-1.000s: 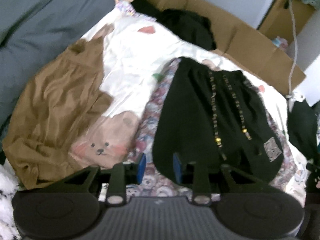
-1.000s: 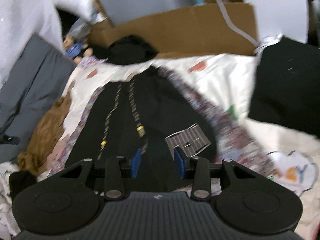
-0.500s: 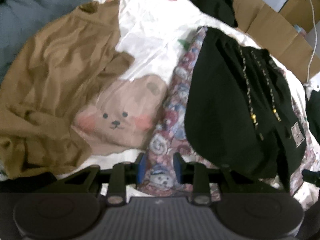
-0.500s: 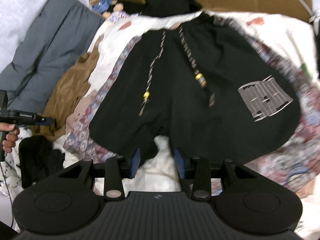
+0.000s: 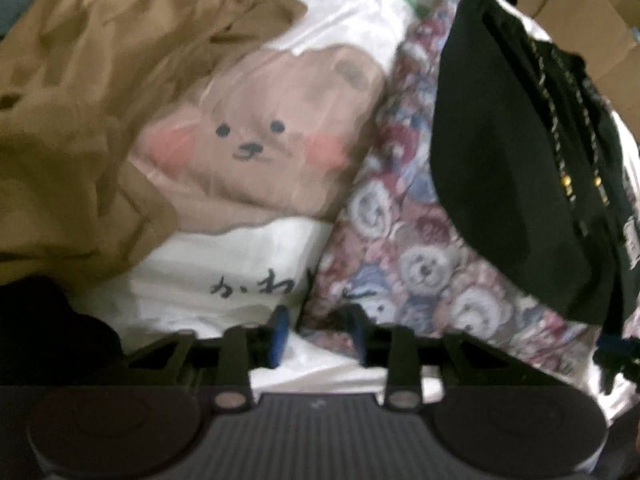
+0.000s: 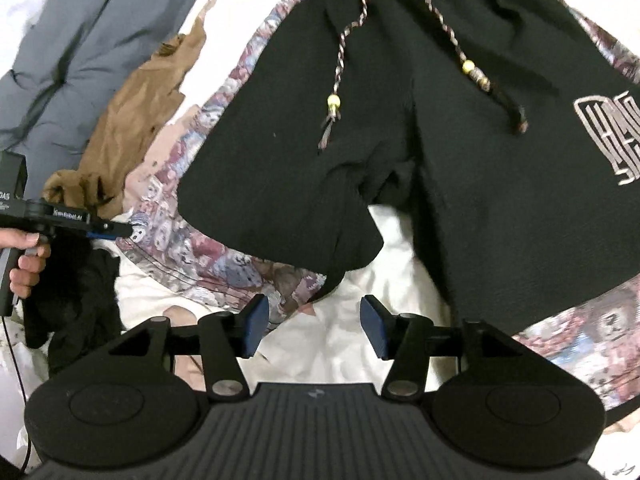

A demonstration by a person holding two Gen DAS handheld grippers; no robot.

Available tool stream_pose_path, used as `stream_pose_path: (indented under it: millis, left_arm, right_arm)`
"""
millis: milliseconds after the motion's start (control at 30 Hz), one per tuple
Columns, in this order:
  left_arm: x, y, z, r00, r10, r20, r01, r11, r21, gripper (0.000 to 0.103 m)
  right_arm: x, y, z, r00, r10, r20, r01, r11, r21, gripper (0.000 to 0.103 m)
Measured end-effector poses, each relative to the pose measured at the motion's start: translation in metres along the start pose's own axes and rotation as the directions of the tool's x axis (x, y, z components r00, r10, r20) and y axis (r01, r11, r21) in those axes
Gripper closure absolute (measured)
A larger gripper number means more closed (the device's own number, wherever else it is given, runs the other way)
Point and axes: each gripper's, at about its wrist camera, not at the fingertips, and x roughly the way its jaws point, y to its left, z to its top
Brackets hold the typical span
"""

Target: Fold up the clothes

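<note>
Black shorts [image 6: 460,140] with braided drawstrings and a grey logo lie flat on a bear-patterned cloth [image 6: 224,248], legs toward me. My right gripper [image 6: 312,328] is open above the white sheet just below the gap between the two legs, touching nothing. In the left wrist view my left gripper [image 5: 318,334] is open at the near left edge of the bear-patterned cloth [image 5: 416,264], the black shorts [image 5: 508,152] to its right. The left gripper [image 6: 116,230] also shows in the right wrist view, tips at that cloth's corner, held by a hand [image 6: 24,264].
A crumpled brown garment [image 5: 80,112] and a bear-face print on the white sheet [image 5: 256,144] lie left of the patterned cloth. A black garment [image 6: 80,292] sits at the near left. A grey quilt [image 6: 76,48] is far left; cardboard [image 5: 576,12] is behind.
Both grippers have come lower and closer to the clothes. The left one reached the patterned cloth's corner; the right one's fingers have spread wider near the shorts' hems.
</note>
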Motion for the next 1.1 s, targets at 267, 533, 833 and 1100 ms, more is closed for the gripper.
stream_pose_path:
  millis: [267, 533, 833, 1100]
  left_arm:
    - [0.002, 0.011, -0.005, 0.999, -0.027, 0.027, 0.028, 0.999, -0.036, 0.063]
    - [-0.031, 0.027, -0.001, 0.993, -0.105, 0.054, 0.107, 0.993, -0.04, 0.098]
    - [-0.072, 0.045, 0.01, 0.974, -0.213, 0.074, 0.217, 0.974, -0.059, 0.098]
    - [-0.058, 0.047, 0.012, 0.991, -0.11, 0.071, 0.115, 0.99, -0.079, 0.065]
  right_arm:
    - [0.025, 0.005, 0.003, 1.0, 0.0, 0.023, 0.0, 1.0, -0.005, 0.048]
    - [0.011, 0.014, 0.003, 0.992, 0.118, 0.039, -0.117, 0.993, -0.029, 0.092]
    - [-0.014, 0.019, 0.002, 0.976, 0.219, -0.006, -0.219, 0.976, 0.002, 0.096]
    - [-0.006, 0.001, -0.007, 0.984, 0.155, -0.092, -0.151, 0.987, 0.047, 0.052]
